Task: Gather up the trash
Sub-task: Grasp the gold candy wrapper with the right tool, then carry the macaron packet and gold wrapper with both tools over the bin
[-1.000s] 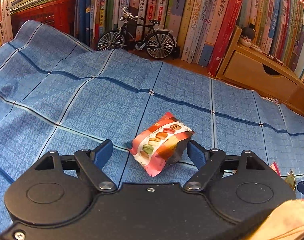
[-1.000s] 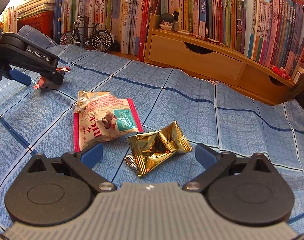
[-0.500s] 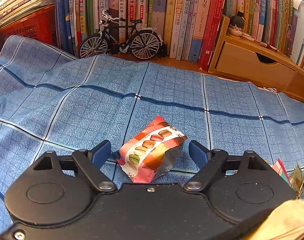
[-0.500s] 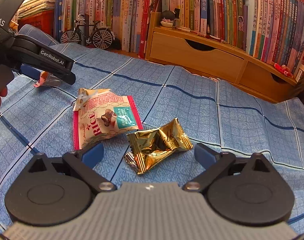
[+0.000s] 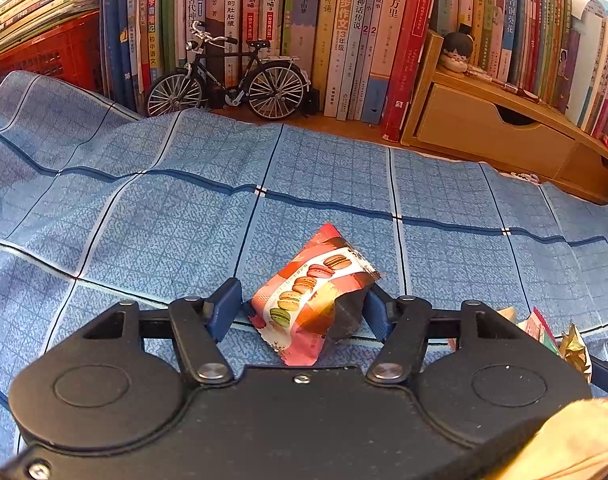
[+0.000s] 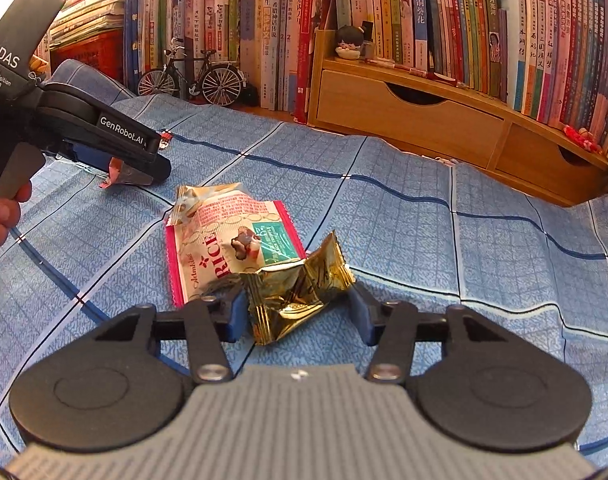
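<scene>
**Two wrappers bracketed, neither grip proven**

We judged slippage the chief risk: both packets were puffed, slick film on a loose blue checked cloth, so closing pads could squeeze them out or pinch cloth.

The left gripper had narrowed around the macaron wrapper, pads touching or nearly touching; firm grasp we could not tell. The right gripper likewise flanked the gold wrapper, which overlapped the rice snack packet beside it.

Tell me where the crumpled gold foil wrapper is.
In the right wrist view, the crumpled gold foil wrapper lies on the blue checked cloth between the right gripper's blue fingertips, overlapping the pink-edged rice snack packet to its left.
</scene>
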`<action>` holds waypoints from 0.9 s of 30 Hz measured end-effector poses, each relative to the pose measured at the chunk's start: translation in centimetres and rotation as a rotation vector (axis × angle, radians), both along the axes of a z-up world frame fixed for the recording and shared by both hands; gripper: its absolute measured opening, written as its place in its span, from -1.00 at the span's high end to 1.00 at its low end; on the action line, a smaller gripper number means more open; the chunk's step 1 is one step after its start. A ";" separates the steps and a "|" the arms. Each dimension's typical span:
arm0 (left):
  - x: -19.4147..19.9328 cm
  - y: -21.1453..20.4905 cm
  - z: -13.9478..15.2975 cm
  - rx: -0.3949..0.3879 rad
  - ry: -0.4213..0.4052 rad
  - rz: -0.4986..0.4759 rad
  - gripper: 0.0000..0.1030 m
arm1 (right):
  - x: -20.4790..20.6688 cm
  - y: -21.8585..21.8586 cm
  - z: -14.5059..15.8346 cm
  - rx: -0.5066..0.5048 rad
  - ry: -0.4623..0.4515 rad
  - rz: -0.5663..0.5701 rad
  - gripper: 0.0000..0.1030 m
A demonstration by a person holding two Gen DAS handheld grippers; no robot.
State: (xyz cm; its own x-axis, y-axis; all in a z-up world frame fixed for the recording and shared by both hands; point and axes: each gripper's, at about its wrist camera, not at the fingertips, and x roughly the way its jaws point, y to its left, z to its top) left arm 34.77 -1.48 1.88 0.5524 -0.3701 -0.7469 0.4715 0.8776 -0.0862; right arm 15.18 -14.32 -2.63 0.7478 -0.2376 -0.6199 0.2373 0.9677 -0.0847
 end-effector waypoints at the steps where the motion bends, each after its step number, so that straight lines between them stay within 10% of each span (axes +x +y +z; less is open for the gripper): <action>1: -0.1 0.1 0.0 0.000 -0.001 0.002 -0.20 | 0.0 0.1 0.0 -0.007 -0.001 -0.001 -0.04; 27: -6.0 5.5 3.6 0.016 -0.104 0.109 -0.14 | -1.5 0.9 2.8 -0.022 -0.052 0.015 -0.03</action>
